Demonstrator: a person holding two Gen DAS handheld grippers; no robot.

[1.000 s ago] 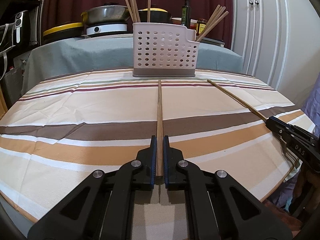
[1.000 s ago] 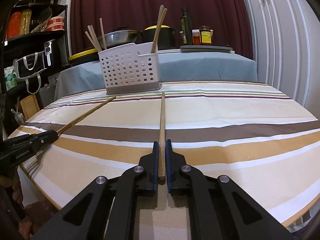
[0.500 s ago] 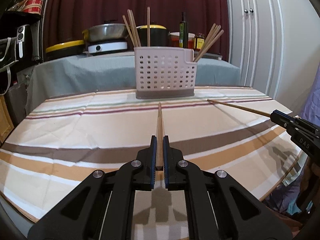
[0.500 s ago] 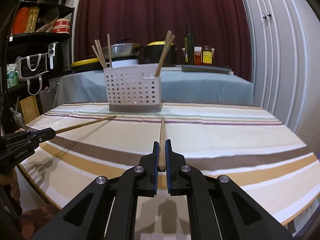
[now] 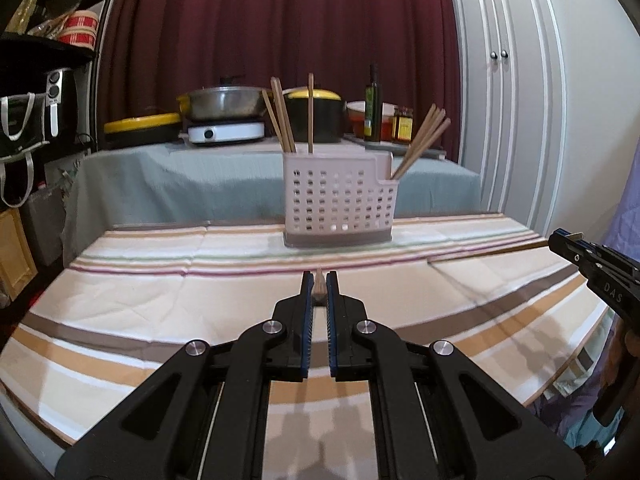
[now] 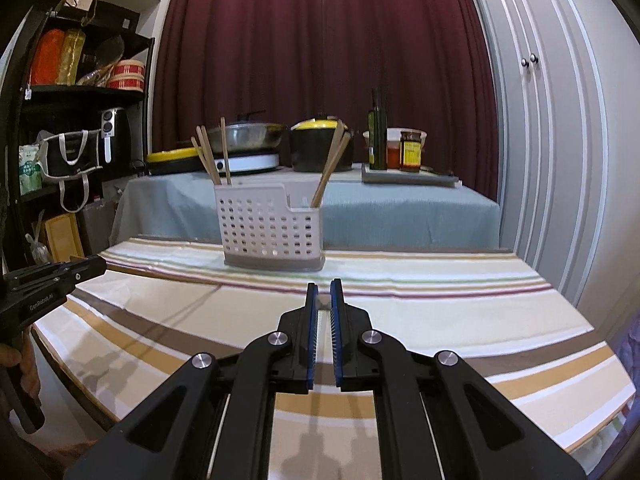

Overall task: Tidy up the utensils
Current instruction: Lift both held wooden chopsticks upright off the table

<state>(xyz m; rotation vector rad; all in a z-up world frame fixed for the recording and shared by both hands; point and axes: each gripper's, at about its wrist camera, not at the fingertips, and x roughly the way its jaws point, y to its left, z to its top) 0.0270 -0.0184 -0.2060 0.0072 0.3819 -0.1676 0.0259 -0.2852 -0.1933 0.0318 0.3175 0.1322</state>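
A white perforated basket (image 5: pixel 338 204) (image 6: pixel 272 228) stands on the striped tablecloth (image 5: pixel 160 304) at the far side; several wooden chopsticks (image 5: pixel 282 114) lean in its left part and several more (image 5: pixel 424 140) in its right part. My left gripper (image 5: pixel 319 280) is shut on a chopstick (image 5: pixel 319 285) that points at the basket and shows end-on. My right gripper (image 6: pixel 324 286) is shut on another chopstick (image 6: pixel 323 302), also end-on. In the left wrist view the right gripper (image 5: pixel 560 240) holds that chopstick (image 5: pixel 488 254) level above the cloth. The left gripper body (image 6: pixel 52 280) shows at the right wrist view's left edge.
Behind the basket a second table with a grey-blue cloth (image 5: pixel 180 184) carries pots (image 5: pixel 224 102), a cooker, an oil bottle (image 5: pixel 373 104) and jars. A black shelf (image 6: pixel 80 92) with bags stands left. White cupboard doors (image 5: pixel 504 120) stand right. The table's front edge curves near both grippers.
Both grippers have risen from the cloth and levelled out, carrying their chopsticks up. The chopsticks, seen lengthwise on the table before, now show almost end-on.
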